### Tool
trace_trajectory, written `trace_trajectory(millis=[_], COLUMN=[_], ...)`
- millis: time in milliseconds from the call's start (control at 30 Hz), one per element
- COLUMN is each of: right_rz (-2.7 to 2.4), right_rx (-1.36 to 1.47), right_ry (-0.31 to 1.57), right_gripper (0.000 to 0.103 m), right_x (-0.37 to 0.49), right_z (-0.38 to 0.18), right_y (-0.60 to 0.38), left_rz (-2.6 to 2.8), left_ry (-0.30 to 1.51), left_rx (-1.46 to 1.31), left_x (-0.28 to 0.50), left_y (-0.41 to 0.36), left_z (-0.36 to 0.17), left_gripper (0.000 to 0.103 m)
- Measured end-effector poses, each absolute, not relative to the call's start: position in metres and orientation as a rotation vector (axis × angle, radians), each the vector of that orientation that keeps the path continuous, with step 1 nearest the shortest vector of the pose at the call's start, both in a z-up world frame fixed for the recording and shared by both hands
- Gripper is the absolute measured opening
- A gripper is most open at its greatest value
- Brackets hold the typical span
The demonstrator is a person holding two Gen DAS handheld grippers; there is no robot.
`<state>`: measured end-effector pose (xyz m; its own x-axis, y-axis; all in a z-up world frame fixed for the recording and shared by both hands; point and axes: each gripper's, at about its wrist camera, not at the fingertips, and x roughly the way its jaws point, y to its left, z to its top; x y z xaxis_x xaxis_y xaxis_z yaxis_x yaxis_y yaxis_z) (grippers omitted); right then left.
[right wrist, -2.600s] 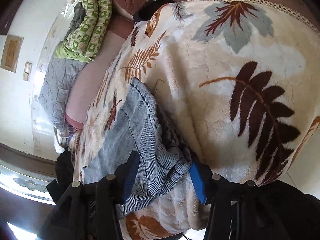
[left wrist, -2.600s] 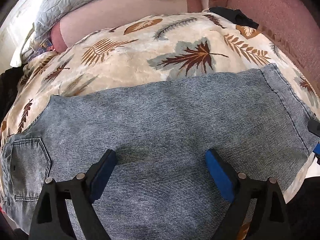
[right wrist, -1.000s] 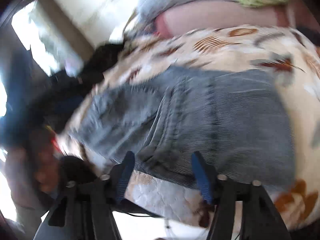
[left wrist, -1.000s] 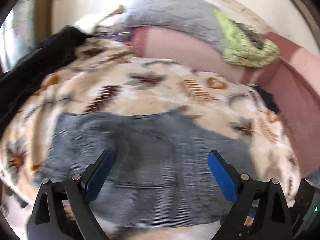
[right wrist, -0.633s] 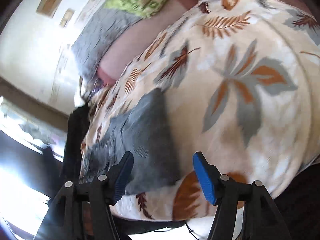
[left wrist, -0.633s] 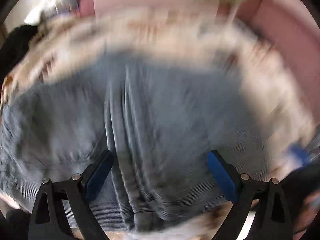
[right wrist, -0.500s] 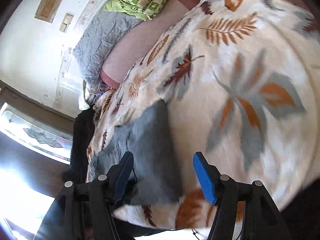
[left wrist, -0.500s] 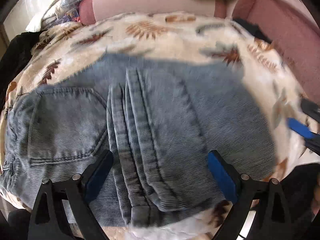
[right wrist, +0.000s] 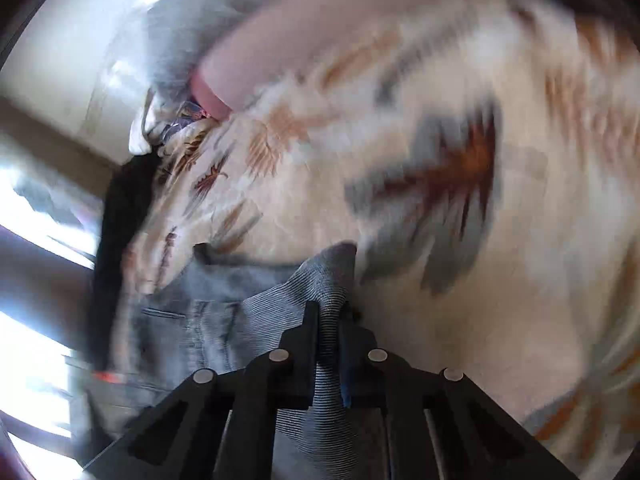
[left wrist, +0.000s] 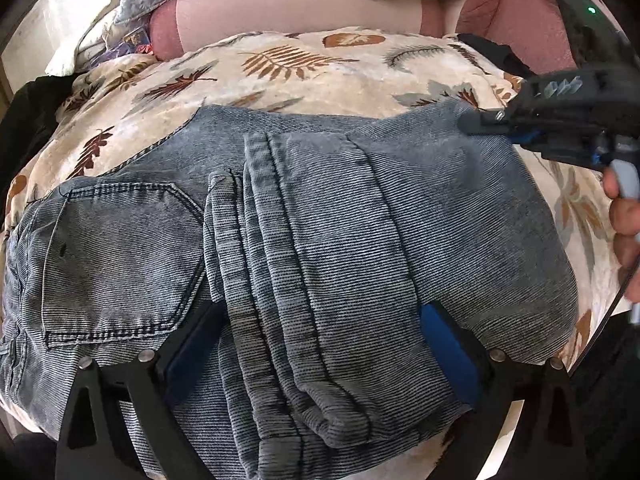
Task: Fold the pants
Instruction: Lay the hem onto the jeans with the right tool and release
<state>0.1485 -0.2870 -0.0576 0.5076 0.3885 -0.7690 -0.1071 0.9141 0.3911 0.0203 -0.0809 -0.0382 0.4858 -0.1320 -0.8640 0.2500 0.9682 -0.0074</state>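
pants [left wrist: 320, 240]: gray denim, folded up on the leaf-print blanket [left wrist: 304, 76], bundle lying right between the left gripper [left wrist: 320, 344] fingers | left: spread wide, holding nothing | right gripper [right wrist: 329, 344]: fingers pinched tight on a far corner of the pants | right view pretty blurry

My left gripper [left wrist: 320, 344] has black triangular fingers with blue pads [left wrist: 450, 354] and silver screws. At three o'clock, my right gripper [left wrist: 486, 128] is black, with a green light, bare-skinned fingers [left wrist: 624, 216], and a thin black cable.
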Motion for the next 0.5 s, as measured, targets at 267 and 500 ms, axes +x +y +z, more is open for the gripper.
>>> trace_trajectory(millis=[267, 500], right_rz=[0.339, 0.407], right_rx=[0.447, 0.594], right_ry=[0.892, 1.149], right_gripper=[0.029, 0.023], right_x=[0.095, 0.044], right_z=[-0.028, -0.097], right_y=[-0.312, -0.31], left_rz=[-0.231, -0.243], left_ry=[1.034, 1.052], left_rx=[0.127, 0.072], left_x=[0.021, 0.025], left_y=[-0.083, -0.071], left_z=[-0.046, -0.038], left_gripper=[0.101, 0.101])
